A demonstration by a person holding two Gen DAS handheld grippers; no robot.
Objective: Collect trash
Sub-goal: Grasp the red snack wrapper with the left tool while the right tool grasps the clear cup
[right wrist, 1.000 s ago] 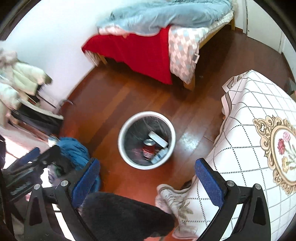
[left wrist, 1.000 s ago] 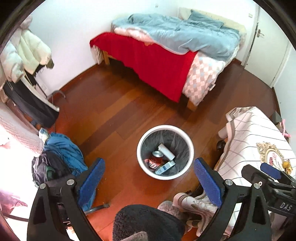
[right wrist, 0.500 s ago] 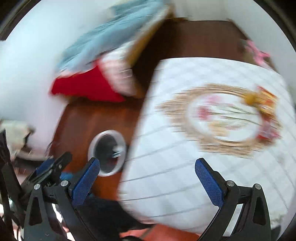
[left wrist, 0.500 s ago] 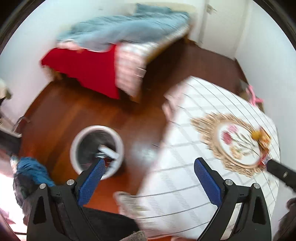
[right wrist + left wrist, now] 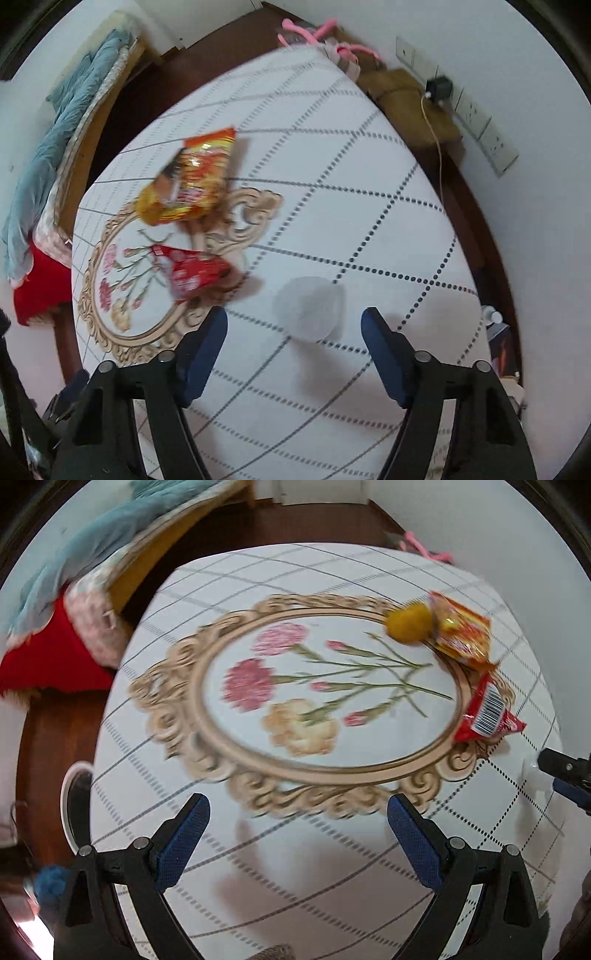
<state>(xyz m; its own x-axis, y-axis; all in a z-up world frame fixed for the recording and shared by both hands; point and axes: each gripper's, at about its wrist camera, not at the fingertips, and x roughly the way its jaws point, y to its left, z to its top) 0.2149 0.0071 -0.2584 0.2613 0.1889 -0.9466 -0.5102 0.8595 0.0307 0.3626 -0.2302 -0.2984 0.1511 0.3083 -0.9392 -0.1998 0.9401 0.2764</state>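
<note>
Four pieces of trash, shown on the table (image 5: 369, 206): one yellow-orange wrapper (image 5: 192, 181) upper left in the right view, one red wrapper (image 5: 195, 277) below it, one white tissue wad (image 5: 308, 308) at centre, one yellow ball (image 5: 409, 622) upper right in the left view. Wrappers judged light, thin, crinkly, slippery; best pinched across a crumpled edge. Wad judged soft, weightless, compressible; best squeezed across its middle. Bin (image 5: 74, 808) at left edge, part hidden. Two grippers: right gripper (image 5: 293, 332) partly open, jaws just closing, wad just ahead, unpinched; left gripper (image 5: 297, 821) wide, empty.
</note>
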